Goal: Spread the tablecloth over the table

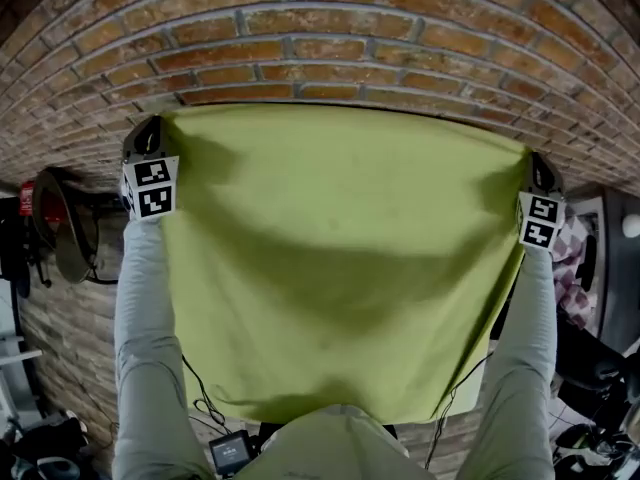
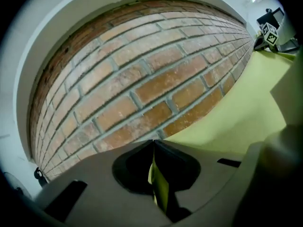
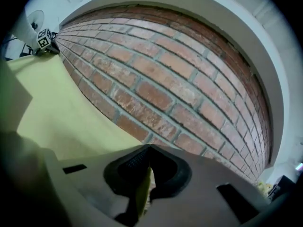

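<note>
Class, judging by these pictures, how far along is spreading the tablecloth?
Done: the left gripper and right gripper are each shut on a corner of the tablecloth, which is opened out between them. In hand: it hangs before the brick wall. Left: laying it down; no table shows.

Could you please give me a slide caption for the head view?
Left gripper and right gripper hold a green tablecloth spread wide before a brick wall.
</note>
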A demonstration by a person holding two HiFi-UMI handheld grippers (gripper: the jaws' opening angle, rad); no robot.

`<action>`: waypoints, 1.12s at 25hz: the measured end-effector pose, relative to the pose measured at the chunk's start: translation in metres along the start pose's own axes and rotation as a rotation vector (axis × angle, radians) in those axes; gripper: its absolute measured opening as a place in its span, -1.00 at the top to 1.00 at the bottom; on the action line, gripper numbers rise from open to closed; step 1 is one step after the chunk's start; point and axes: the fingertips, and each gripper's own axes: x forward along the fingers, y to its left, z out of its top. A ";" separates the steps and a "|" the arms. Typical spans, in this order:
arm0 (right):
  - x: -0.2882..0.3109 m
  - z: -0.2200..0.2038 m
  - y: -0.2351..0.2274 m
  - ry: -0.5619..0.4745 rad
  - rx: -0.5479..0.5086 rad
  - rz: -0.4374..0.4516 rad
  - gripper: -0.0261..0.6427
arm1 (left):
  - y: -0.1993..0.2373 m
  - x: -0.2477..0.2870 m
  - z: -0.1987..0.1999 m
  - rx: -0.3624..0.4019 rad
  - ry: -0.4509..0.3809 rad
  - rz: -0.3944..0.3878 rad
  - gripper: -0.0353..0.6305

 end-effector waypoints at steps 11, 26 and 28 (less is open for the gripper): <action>0.030 -0.103 0.101 0.253 0.044 0.180 0.85 | -0.075 0.031 -0.092 0.015 0.176 -0.139 0.81; -0.017 -0.092 0.107 0.239 0.153 0.206 0.72 | -0.075 -0.012 -0.098 -0.076 0.164 -0.175 0.53; -0.036 -0.084 0.106 0.225 0.151 0.210 0.72 | -0.073 -0.029 -0.092 -0.102 0.144 -0.175 0.53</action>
